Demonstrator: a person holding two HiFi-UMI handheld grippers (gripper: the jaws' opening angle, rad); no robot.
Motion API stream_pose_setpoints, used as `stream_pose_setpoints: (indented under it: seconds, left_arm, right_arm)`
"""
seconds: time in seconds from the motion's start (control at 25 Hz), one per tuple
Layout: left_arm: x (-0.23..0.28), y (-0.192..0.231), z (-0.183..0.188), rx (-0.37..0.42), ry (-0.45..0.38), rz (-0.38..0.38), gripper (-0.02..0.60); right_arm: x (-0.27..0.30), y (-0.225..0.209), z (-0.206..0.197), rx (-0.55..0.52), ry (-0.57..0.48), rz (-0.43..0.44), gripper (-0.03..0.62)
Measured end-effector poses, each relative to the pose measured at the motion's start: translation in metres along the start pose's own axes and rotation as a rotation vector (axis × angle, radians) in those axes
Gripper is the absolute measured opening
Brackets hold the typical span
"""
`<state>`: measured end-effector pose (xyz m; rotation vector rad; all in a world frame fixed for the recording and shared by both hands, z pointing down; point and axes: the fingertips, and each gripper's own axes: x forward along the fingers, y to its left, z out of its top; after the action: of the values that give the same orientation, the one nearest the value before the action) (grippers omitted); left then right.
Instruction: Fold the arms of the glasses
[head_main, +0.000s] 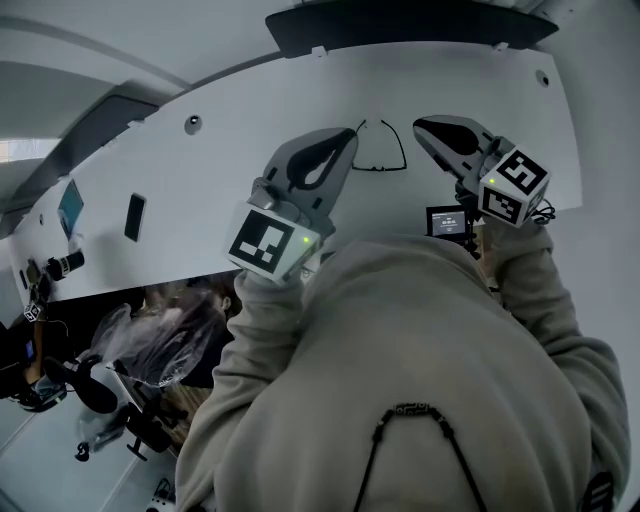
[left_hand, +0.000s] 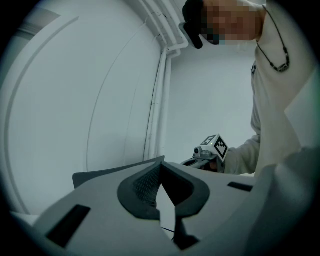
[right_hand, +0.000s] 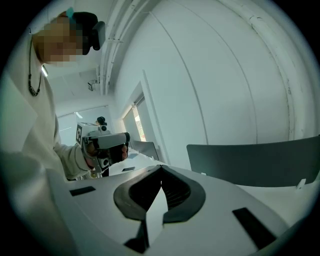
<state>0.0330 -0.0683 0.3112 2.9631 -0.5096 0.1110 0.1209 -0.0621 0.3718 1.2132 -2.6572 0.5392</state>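
A pair of thin black-framed glasses (head_main: 380, 147) lies on the white table (head_main: 240, 120), straight ahead of me. My left gripper (head_main: 347, 136) is held just left of the glasses with its jaws shut and nothing in them; its tips (left_hand: 161, 165) meet in the left gripper view. My right gripper (head_main: 421, 125) hovers just right of the glasses, also shut and holding nothing, its tips (right_hand: 161, 167) pressed together. Each gripper view shows the other gripper, but the glasses do not show clearly in either. How the glasses' arms stand is too small to tell.
A dark chair back (head_main: 410, 25) stands at the table's far edge and shows again in the right gripper view (right_hand: 255, 160). A flat black object (head_main: 134, 217) lies at the table's left. Off the near left edge is clutter with plastic wrap (head_main: 160, 340).
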Motion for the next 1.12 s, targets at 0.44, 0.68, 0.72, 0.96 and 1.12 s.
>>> stream_pose_setpoints:
  seconds: [0.44,0.68,0.72,0.96,1.12]
  left_arm:
    - [-0.014,0.007,0.005,-0.017,-0.027,0.04,0.005]
    - [-0.019,0.01,-0.002,-0.021,-0.027,0.056,0.005]
    - [-0.02,0.01,-0.003,-0.027,-0.031,0.058,0.005]
    - [-0.03,0.01,-0.013,-0.043,0.01,0.088,0.005]
    - [-0.039,0.013,-0.017,-0.047,0.009,0.116,0.005]
  right_arm:
    - [0.005,0.009,0.002,-0.022,0.008,0.038,0.019]
    - [0.009,0.018,-0.018,-0.079,0.111,0.086,0.02]
    - [0.009,0.017,-0.02,-0.075,0.111,0.083,0.019]
    - [0.018,0.02,-0.037,-0.123,0.178,0.095,0.02]
    - [0.025,0.021,-0.065,-0.195,0.284,0.118,0.021]
